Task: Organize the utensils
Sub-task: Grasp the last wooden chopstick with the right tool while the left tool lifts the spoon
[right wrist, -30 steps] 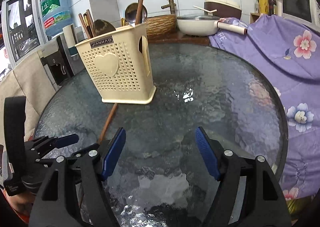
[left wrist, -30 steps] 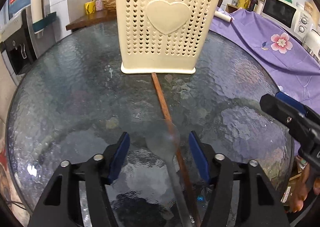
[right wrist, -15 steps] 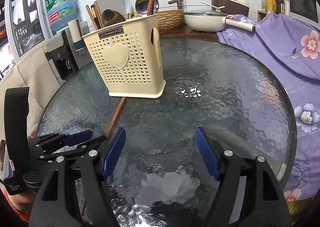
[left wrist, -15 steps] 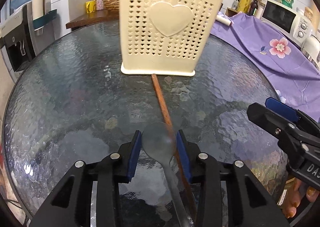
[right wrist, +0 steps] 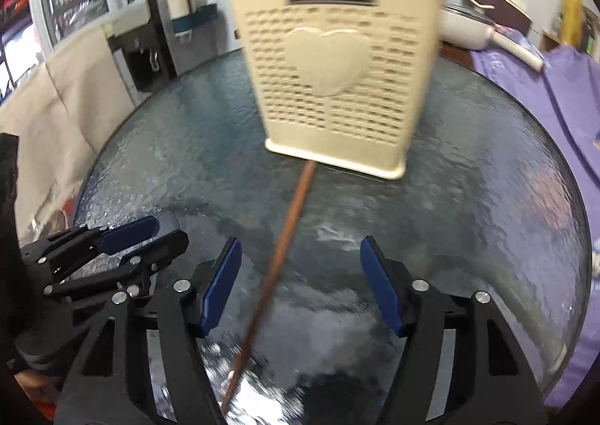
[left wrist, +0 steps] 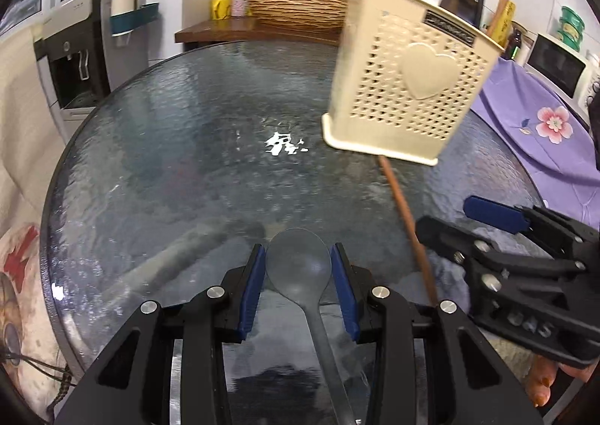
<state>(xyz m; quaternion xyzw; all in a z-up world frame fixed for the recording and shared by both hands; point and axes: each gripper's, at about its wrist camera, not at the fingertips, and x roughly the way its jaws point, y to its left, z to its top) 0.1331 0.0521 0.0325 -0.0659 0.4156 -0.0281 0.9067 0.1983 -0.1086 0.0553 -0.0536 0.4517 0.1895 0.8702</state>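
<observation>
A translucent grey spoon [left wrist: 298,271] has its bowl between the blue pads of my left gripper [left wrist: 298,249], which is shut on it; the handle runs back under the gripper. A long brown wooden stick [right wrist: 285,249] lies on the round glass table [right wrist: 487,200], one end against the cream perforated utensil holder [right wrist: 337,87] with a heart on its front. My right gripper [right wrist: 300,243] straddles the stick, jaws closing, pads clear of it. Several utensils stand in the holder [left wrist: 408,87]. The left gripper [right wrist: 168,230] shows at the right wrist view's lower left.
A water dispenser [left wrist: 75,61] stands left of the table. Purple flowered cloth [left wrist: 543,132] covers a surface to the right, with a microwave [left wrist: 555,61] behind it. A wooden counter with a wicker basket [left wrist: 300,9] sits at the back. A white pot [right wrist: 468,31] is behind the holder.
My left gripper closed on the spoon's bowl, then swung left, so the holder now sits to its right. My right gripper moved left over the stick and its jaws narrowed.
</observation>
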